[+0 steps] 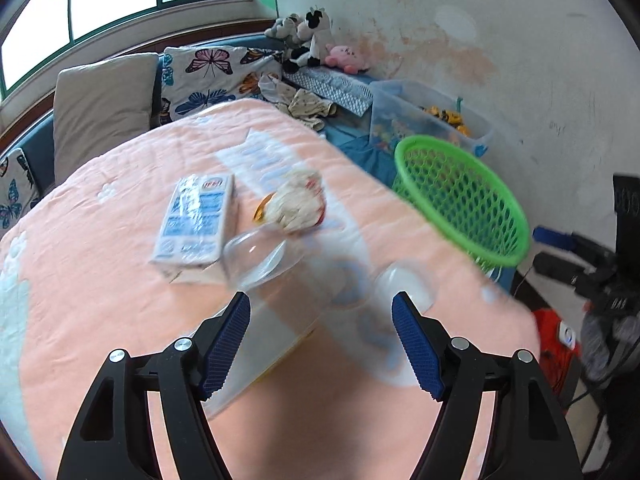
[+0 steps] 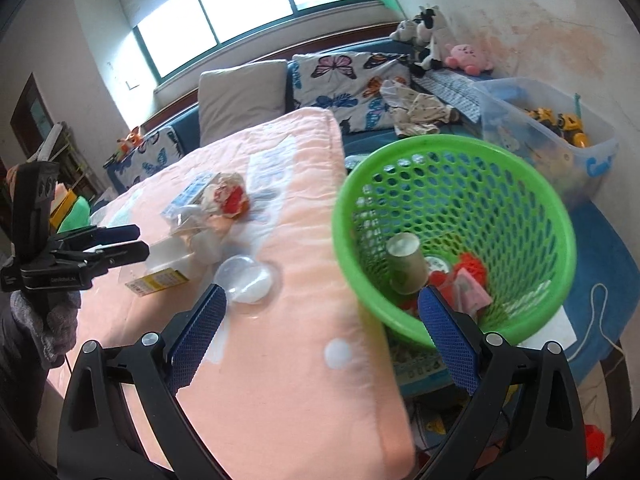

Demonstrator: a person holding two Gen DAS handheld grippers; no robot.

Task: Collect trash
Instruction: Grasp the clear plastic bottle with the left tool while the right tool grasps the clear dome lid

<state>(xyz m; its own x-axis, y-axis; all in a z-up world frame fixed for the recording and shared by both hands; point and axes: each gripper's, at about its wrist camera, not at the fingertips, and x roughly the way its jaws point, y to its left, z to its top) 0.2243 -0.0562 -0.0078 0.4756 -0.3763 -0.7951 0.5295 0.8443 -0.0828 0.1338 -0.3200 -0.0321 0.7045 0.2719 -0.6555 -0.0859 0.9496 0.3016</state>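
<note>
Trash lies on a pink blanket [image 1: 100, 300]: a blue-white milk carton [image 1: 196, 224], a crumpled wrapper [image 1: 296, 204], a clear plastic cup [image 1: 256, 256], a clear lid [image 1: 404, 284] and a flat clear bag with a yellow label [image 2: 158, 280]. My left gripper [image 1: 322, 344] is open above the clear bag, short of the cup; it also shows in the right wrist view [image 2: 132, 242]. My right gripper [image 2: 322, 344] is open and empty between the lid [image 2: 246, 280] and the green mesh basket [image 2: 452, 236], which holds a paper cup [image 2: 406, 268] and red scraps.
A sofa with butterfly cushions [image 2: 344, 80] and plush toys [image 2: 432, 36] runs along the back under the window. A clear bin of toys [image 2: 552, 136] stands behind the basket. A blue rug [image 2: 600, 280] lies under the basket.
</note>
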